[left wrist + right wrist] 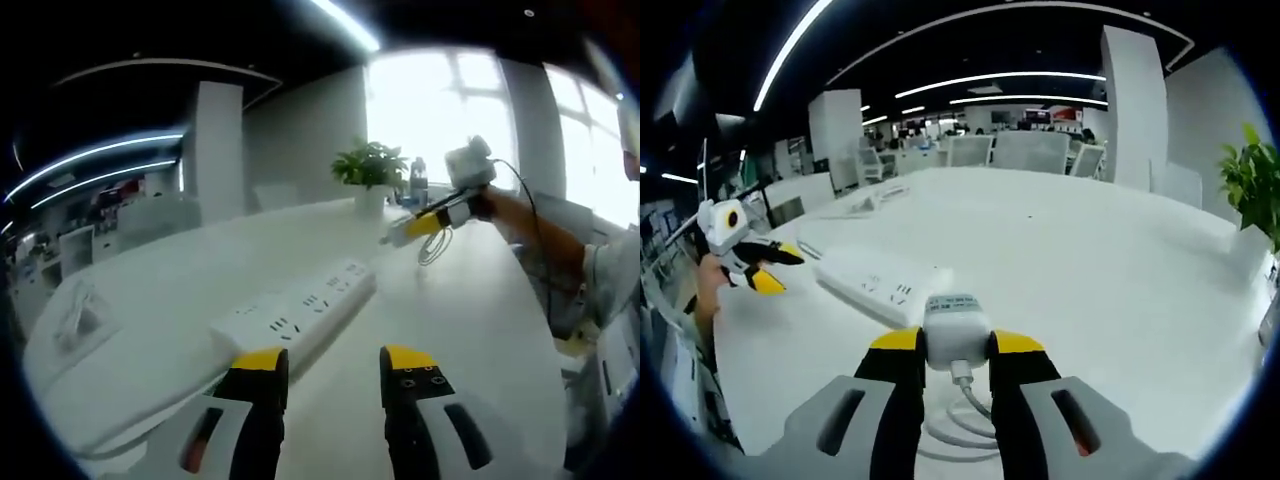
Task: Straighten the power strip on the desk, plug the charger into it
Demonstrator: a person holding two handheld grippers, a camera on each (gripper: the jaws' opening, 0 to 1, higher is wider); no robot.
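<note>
The power strip (pixel 300 315) lies flat on the white desk (pixel 480 310), running at a slant in the left gripper view from just beyond the left jaw tip up toward the middle of the desktop. Its socket face is up. In the right gripper view the same power strip (pixel 875 280) sits just past the charger, to its left.

The charger (pixel 957 330), a white block, is clamped between the yellow-tipped jaws of the right gripper (pixel 957 345), lifted above the desktop and apart from the strip. Its white cable (pixel 965 415) leaves the near face and falls in loose loops between the jaws onto the desk. In the left gripper view the right gripper (pixel 425 225) appears at the far right, carried by a person's hand (pixel 490 205), with the cable (pixel 435 245) hanging in a loop beneath it.

The left gripper (pixel 335 365) stands with its jaws parted to a moderate gap and nothing between them, hovering close to the near end of the strip. In the right gripper view the left gripper (pixel 765 265) is seen at the far left, jaws apart.

A potted plant (pixel 370 170) and a bottle (pixel 418 185) stand at the far edge of the desk. A white tray-like object (pixel 80 315) rests on the desk to the left.
</note>
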